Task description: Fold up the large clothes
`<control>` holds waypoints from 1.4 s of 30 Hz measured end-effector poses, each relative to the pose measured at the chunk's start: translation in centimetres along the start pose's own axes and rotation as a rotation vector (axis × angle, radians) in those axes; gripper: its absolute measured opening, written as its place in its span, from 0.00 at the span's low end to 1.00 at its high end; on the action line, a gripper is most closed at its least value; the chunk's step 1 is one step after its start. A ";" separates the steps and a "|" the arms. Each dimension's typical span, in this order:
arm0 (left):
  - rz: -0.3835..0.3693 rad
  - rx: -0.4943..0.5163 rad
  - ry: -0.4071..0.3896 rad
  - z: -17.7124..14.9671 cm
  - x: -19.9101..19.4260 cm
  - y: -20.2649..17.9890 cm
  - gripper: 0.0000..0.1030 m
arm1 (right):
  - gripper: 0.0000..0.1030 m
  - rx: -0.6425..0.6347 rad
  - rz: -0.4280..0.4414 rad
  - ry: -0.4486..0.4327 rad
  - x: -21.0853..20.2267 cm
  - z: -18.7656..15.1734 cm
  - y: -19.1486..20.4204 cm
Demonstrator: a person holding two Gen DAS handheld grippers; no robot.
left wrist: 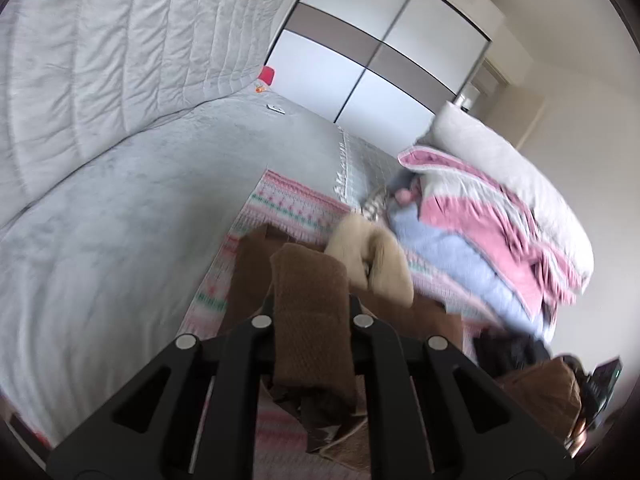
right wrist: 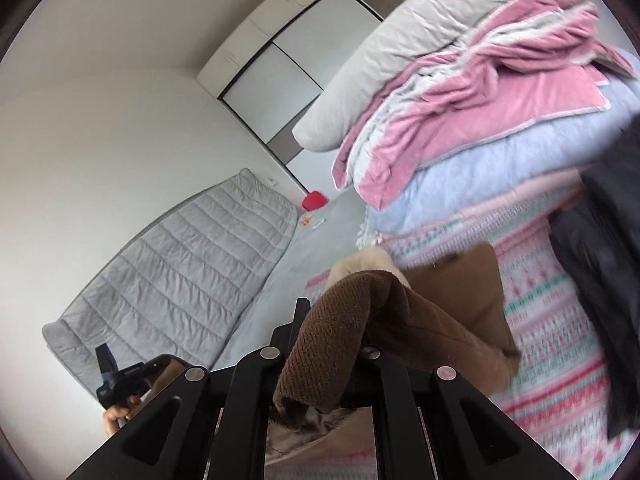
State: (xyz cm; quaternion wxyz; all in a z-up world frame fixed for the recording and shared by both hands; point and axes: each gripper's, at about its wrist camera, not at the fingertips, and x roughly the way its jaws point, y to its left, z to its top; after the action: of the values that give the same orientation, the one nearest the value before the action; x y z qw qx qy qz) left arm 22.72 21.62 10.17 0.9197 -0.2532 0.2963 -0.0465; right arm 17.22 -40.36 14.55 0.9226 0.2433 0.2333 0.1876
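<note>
Cuffs of the brown coat [left wrist: 310, 308] sit pinched in both your tongs. In the left wrist view, your left tongs [left wrist: 312, 316] clamp a ribbed brown cuff at lower centre, its long axis running up the frame. In the right wrist view, your right tongs [right wrist: 332, 344] are pressed onto the other cuff, draped over them at lower centre. Beyond, the coat's cream fur trim [right wrist: 364, 260] lies over the patterned blanket [right wrist: 560, 320] on the bed [left wrist: 120, 220].
</note>
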 end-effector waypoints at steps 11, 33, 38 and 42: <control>0.198 -0.165 0.180 9.9 22.4 3.6 0.12 | 0.09 0.144 -0.207 0.059 23.8 10.2 -5.7; 0.215 -0.201 0.238 13.3 32.9 9.1 0.56 | 0.57 0.308 -0.585 0.110 33.8 10.9 -20.1; 0.192 -0.063 0.303 10.7 33.9 8.2 0.65 | 0.57 -0.018 -0.598 0.301 36.5 9.0 -18.9; 0.202 0.000 0.398 7.8 37.5 7.9 0.65 | 0.57 -0.227 -0.630 0.396 40.7 7.3 -18.6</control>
State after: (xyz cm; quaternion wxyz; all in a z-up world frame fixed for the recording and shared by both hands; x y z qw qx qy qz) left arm 57.42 23.05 -7.86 0.8431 -0.2079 0.4960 -0.0035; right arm 58.72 -39.35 -3.61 0.8932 0.0155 0.4478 -0.0371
